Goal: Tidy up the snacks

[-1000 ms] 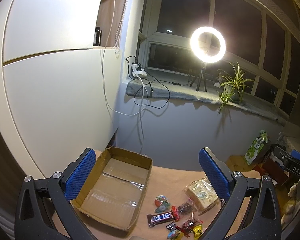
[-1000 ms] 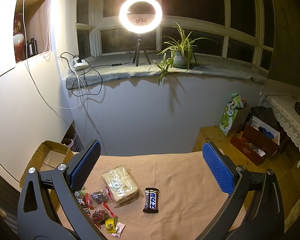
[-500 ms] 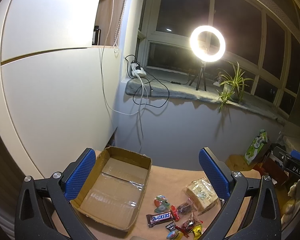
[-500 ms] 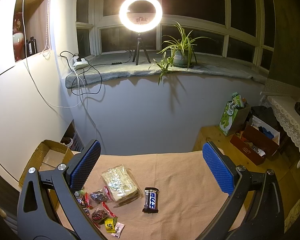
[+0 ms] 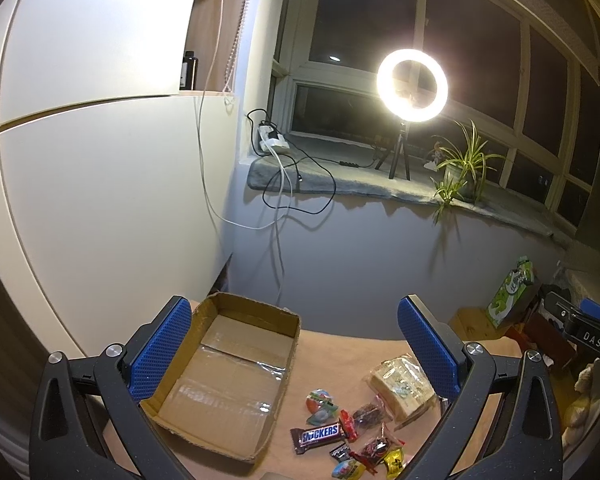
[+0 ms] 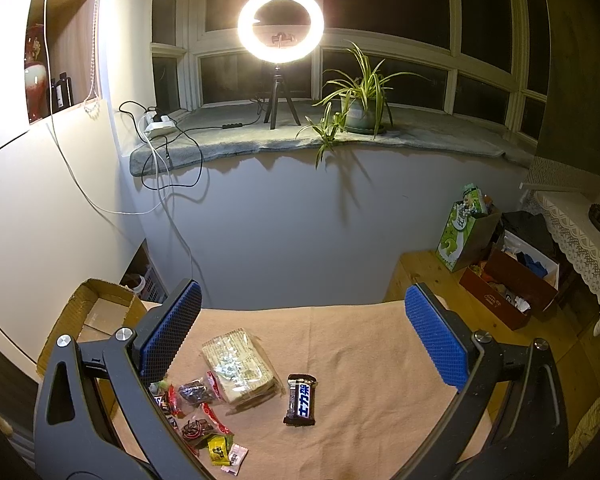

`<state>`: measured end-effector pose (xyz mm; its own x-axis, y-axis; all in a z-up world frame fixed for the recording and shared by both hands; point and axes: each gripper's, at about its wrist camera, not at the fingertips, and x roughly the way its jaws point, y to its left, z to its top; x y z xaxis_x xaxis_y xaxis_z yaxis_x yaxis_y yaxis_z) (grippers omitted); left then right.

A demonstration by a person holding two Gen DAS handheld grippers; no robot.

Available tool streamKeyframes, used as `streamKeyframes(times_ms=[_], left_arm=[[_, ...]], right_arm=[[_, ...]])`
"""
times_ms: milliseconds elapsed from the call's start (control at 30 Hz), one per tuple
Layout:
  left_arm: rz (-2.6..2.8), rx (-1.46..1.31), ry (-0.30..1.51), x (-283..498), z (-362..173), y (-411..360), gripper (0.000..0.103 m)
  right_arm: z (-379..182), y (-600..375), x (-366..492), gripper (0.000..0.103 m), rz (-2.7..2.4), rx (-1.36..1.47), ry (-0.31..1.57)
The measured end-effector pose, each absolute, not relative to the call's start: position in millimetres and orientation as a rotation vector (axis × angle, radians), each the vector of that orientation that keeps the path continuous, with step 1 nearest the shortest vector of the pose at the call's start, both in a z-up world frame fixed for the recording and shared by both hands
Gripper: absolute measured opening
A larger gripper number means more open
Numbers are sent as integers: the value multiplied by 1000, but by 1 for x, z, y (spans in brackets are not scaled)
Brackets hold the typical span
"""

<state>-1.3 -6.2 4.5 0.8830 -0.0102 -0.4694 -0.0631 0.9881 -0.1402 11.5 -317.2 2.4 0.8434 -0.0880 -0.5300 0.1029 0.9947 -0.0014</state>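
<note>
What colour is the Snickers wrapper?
Brown, with blue and white lettering; the Snickers bar shows best in the left wrist view.

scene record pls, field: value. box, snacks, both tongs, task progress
box: open cardboard box, nothing in it, at left of the tan cloth
snacks: all on the cloth beside the box; Snickers bar, clear-wrapped cracker pack, dark bar with white characters lying apart at right, small candies clustered
left tongs: open, holding nothing, above the table
right tongs: open, holding nothing
progress: no snack in the box yet
</note>
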Motion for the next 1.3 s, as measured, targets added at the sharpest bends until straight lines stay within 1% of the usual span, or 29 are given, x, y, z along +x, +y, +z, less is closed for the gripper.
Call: streamKeyframes(times_ms=[300,333,467,667,733,867,967,1033,1133,1200,1300], left_arm=[[18,-145,511,1,-1,-9,102],[17,-145,516,1,-2,-9,102],[13,-142,542,4,-9,-8,102],[3,-137,615,9,-29,-4,97],[-4,-138,645,10,-37,-3,95],[-26,-139,709,13,-54,-4,89],[-56,-130,754,15,-66,-10,83],[-86,-131,788,16,-74,-15,77],[-153,-124,854,20,-89,-27,69],[-199,-109,889,23,-99,-38,65],[-255,-83,964,28,-117,-56,65]], right_arm=[[8,-315,12,103,-101,27,569],[-11,-322,12,103,-101,28,568],[-24,-328,12,103,-104,26,584],[-36,-333,13,103,-77,16,621],[-44,-337,15,103,-69,9,647],[-80,-344,13,103,-54,-30,738],[-104,-346,12,103,-44,-51,805],[-117,-349,15,103,-44,-57,852],[-141,-355,19,96,-37,-48,933],[-150,-357,22,93,-32,-38,966],[-161,-360,26,92,-26,-29,1008]])
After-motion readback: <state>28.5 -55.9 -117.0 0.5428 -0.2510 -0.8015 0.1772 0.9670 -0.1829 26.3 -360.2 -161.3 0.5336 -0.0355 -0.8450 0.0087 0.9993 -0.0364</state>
